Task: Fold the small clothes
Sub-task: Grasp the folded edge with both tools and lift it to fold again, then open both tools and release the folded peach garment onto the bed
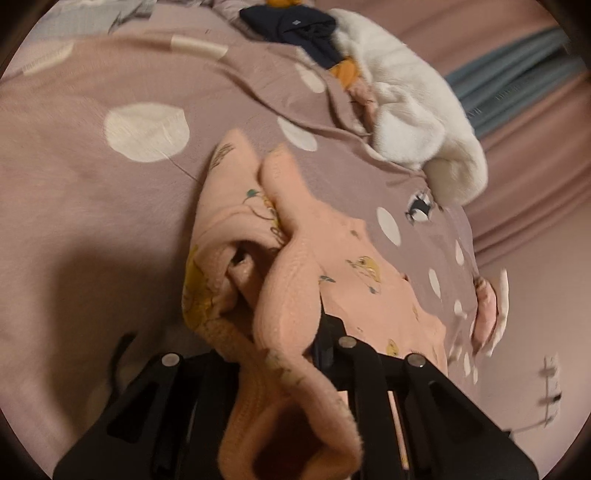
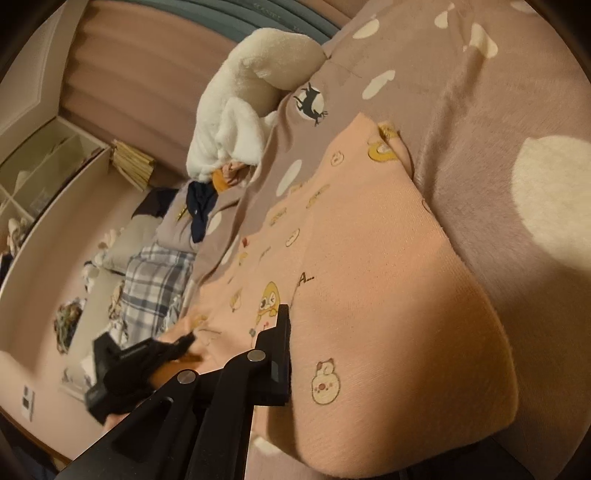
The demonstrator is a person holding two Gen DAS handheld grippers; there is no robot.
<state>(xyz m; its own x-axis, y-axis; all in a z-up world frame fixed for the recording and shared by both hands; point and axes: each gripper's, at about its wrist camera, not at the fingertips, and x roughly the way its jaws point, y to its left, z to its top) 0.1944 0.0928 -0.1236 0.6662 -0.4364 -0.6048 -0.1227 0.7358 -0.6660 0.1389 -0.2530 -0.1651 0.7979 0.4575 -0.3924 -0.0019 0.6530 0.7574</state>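
A small pink garment with yellow cartoon prints lies on the mauve polka-dot bedspread. My left gripper is shut on a bunched, rolled edge of it, and the cloth drapes over the fingers and hides the tips. In the right wrist view the same pink garment spreads wide and mostly flat. My right gripper is shut on the garment's near edge; only its left finger shows, the other lies under the cloth. The left gripper shows blurred at the lower left.
A white fluffy garment and a dark navy garment lie piled at the far side of the bed. The right wrist view shows a plaid cloth, a shelf unit and scattered items on the floor.
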